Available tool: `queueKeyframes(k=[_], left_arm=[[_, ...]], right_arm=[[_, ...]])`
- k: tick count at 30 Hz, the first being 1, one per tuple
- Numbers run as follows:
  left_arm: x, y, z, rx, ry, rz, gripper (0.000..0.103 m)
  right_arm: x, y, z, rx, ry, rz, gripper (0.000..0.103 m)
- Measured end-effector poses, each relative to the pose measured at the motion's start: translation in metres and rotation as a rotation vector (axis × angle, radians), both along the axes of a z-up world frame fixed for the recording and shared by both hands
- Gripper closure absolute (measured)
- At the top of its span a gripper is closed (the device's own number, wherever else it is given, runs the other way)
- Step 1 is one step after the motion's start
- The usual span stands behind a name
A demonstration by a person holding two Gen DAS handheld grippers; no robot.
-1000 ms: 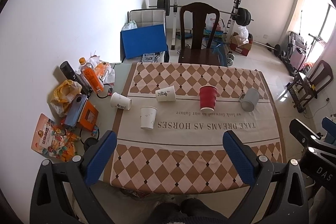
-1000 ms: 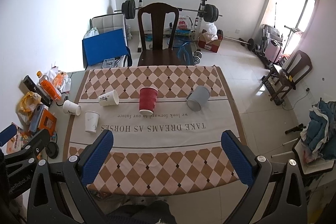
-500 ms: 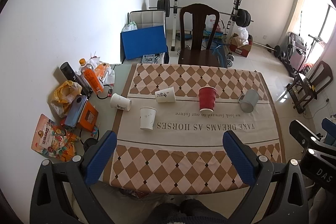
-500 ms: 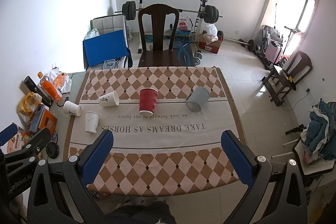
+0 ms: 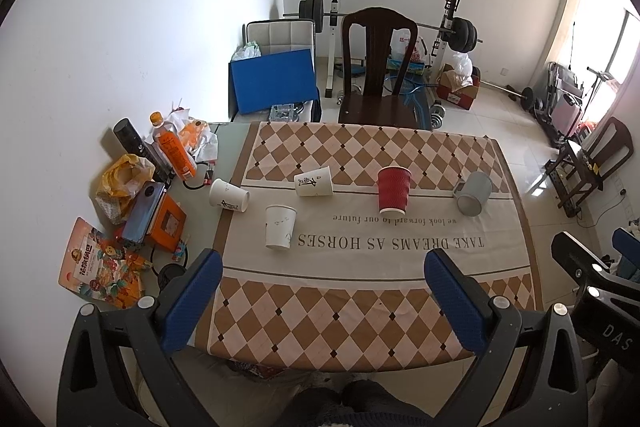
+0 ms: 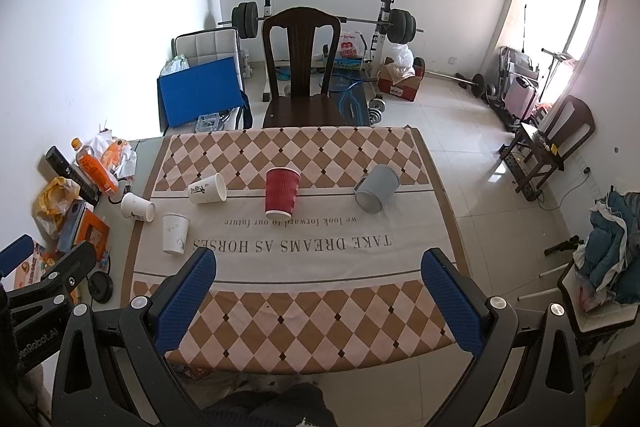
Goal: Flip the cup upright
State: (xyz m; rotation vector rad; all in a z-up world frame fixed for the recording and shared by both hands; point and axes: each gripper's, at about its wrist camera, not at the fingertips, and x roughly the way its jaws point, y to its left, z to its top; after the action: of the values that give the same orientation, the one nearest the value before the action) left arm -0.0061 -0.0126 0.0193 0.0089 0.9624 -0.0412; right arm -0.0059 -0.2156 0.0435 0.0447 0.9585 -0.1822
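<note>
Several cups sit on the checked tablecloth. A red ribbed cup and a white paper cup stand upside down. A grey mug lies on its side at the right. Two white paper cups lie on their sides: one with black lettering, one off the cloth's left edge. My left gripper and right gripper are open and empty, high above the table's near edge, far from all cups.
Clutter fills the table's left side: an orange bottle, yellow bag, phone on an orange box, snack packet. A dark wooden chair stands at the far edge. Gym equipment lines the back wall.
Both views have drifted slightly; the table and cups sit a little higher in frame. No cup has moved and both grippers stay open.
</note>
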Motion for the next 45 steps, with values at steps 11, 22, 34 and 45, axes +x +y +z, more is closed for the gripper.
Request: queueKeyframes(k=[11, 22, 34, 45], left_arm=[[0.000, -0.002, 0.003, -0.002, -0.001, 0.000, 0.000], [0.007, -0.001, 0.006, -0.011, 0.009, -0.005, 0.000], [0.062, 0.062, -0.078, 0.071, 0.079, 0.105, 0.000], [0.130, 0.132, -0.190, 0.129, 0.282, 0.303, 0.000]], right_arm=[[0.001, -0.005, 0.010, 0.000, -0.003, -0.001, 0.000], [0.001, -0.004, 0.009, 0.002, -0.003, -0.006, 0.000], [0.054, 0.024, -0.040, 0.018, 0.092, 0.024, 0.000], [0.164, 0.104, -0.210, 0.006, 0.340, 0.109, 0.006]])
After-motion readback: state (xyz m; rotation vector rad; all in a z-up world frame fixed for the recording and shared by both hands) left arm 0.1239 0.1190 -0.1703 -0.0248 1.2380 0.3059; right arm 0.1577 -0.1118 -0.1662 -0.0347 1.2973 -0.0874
